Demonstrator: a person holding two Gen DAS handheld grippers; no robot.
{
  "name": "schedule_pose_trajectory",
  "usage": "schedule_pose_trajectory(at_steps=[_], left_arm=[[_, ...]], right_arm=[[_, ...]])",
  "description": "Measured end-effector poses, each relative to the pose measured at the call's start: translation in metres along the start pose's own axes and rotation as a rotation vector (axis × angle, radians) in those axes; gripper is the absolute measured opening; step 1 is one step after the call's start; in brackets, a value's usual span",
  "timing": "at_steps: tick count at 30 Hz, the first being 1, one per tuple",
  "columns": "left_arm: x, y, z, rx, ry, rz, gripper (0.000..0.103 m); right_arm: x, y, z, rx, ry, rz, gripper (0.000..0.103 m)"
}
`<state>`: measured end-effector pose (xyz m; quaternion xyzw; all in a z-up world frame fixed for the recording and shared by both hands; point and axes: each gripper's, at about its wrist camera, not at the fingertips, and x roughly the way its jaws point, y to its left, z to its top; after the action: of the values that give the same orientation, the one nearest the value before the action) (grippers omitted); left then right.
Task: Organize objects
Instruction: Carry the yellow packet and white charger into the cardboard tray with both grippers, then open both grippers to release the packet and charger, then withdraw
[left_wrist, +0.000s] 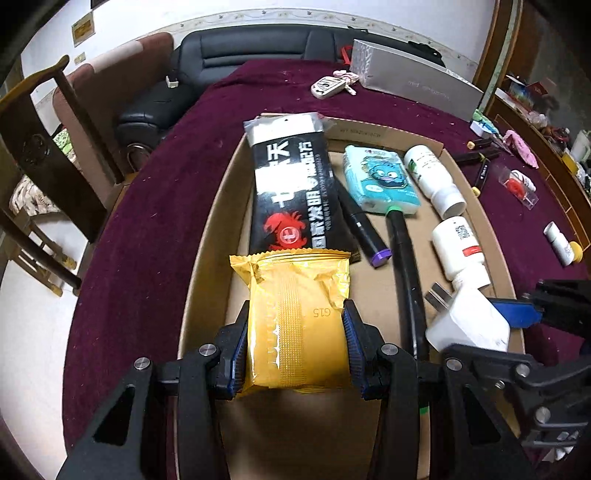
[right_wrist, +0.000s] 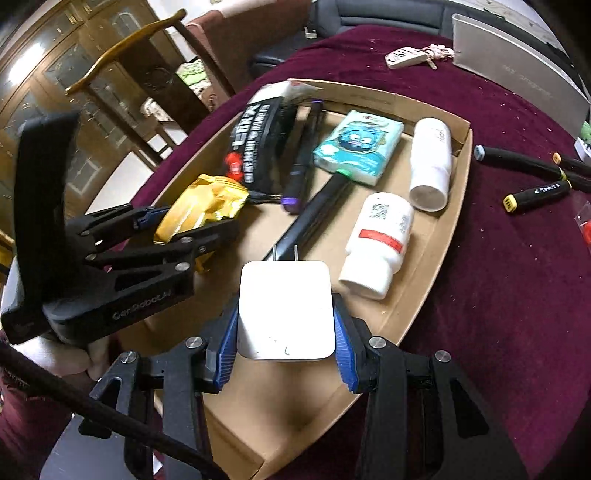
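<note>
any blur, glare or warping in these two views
Left wrist: sharp, but fisheye bows the cardboard box walls; soft glare on the yellow packet in the left gripper. Right wrist: same warping, dark corners; the white charger in the right gripper looks washed out.

Bare near end of the cardboard tray; bottles crowd its right.

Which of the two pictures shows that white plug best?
The right wrist view: the white plug sits square in the middle between the right gripper pads, prongs visible. The left wrist view catches it only sideways at the edge.
</note>
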<state>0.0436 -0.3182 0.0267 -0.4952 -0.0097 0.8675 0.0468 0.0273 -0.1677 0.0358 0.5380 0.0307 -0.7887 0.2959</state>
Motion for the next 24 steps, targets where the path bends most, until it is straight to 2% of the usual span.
schedule_pose_trajectory(at_steps=[7,16,21,24], left_arm=[[0.003,-0.001,0.004,0.002,0.000,0.005,0.040],[0.002,0.000,0.007,-0.024,0.000,-0.004,0.042],[-0.003,0.009,0.009,-0.105,-0.006,-0.088,0.046],[-0.012,0.019,0.007,-0.177,-0.027,-0.166,0.046]], right_arm=[[0.008,-0.002,0.011,-0.004,-0.024,-0.077,0.044],[0.018,0.003,0.018,-0.026,-0.032,-0.122,0.044],[0.015,0.000,0.019,-0.002,-0.057,-0.097,0.046],[0.005,0.001,0.019,-0.003,-0.087,-0.085,0.046]])
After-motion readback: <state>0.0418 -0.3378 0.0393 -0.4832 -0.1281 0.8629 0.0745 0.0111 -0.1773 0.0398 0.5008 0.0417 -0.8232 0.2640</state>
